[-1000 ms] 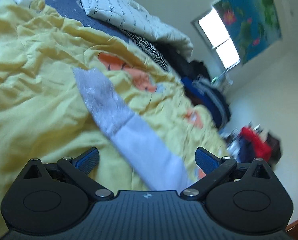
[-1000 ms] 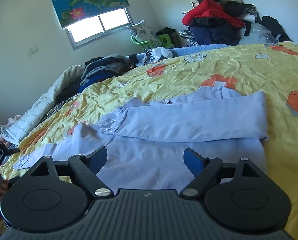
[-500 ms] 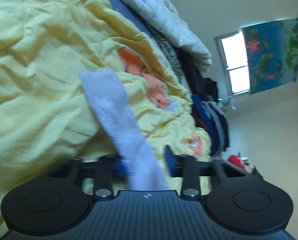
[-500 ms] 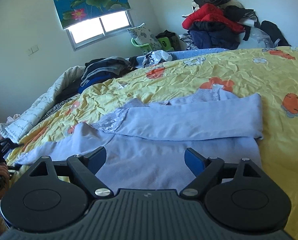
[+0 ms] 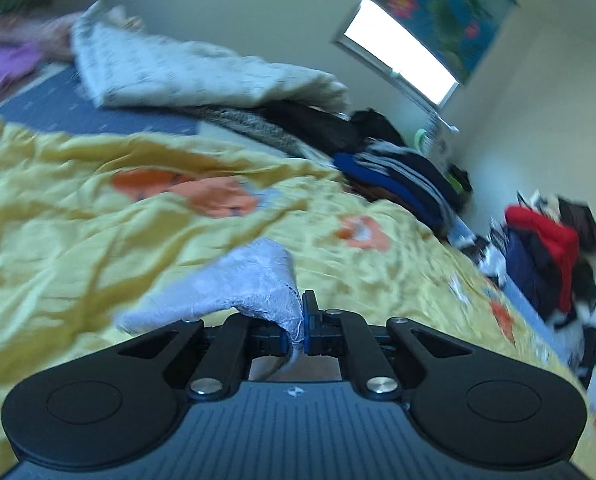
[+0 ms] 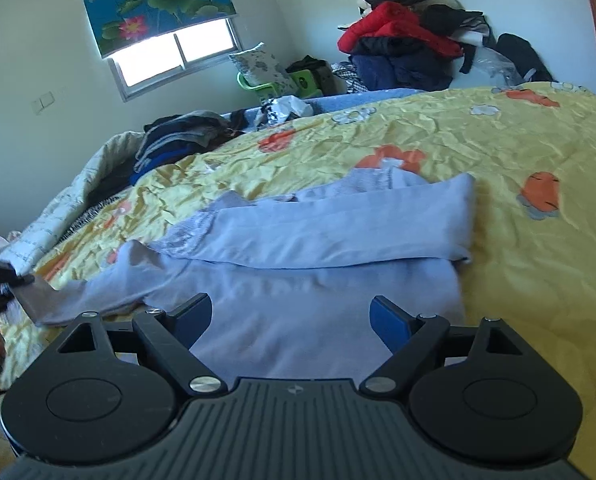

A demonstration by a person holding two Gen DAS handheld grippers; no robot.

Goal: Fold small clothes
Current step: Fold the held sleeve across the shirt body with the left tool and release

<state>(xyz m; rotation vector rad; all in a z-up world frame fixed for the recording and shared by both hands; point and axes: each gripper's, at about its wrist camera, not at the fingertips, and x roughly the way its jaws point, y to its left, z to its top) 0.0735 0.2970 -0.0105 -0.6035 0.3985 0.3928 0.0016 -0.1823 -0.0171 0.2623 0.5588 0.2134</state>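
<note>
Left tool (image 5: 303,330) clamped tight on the lace cuff (image 5: 258,280) of the pale blue sleeve (image 6: 82,296) — lifted off the yellow bedspread (image 5: 58,240), jaws just closed on it. Pale blue top (image 6: 318,264) spread flat mid-bed, 1 sleeve folded across the body. Right tool (image 6: 291,318) poised over the top's near edge — jaws spread wide, gripping nothing. Clothes pile (image 6: 410,40) heaped by the far wall.

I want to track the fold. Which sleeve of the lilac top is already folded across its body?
The sleeve farther from the right gripper lies flat across the body. The other sleeve trails off sideways, its lace cuff pinched by the left gripper.
</note>
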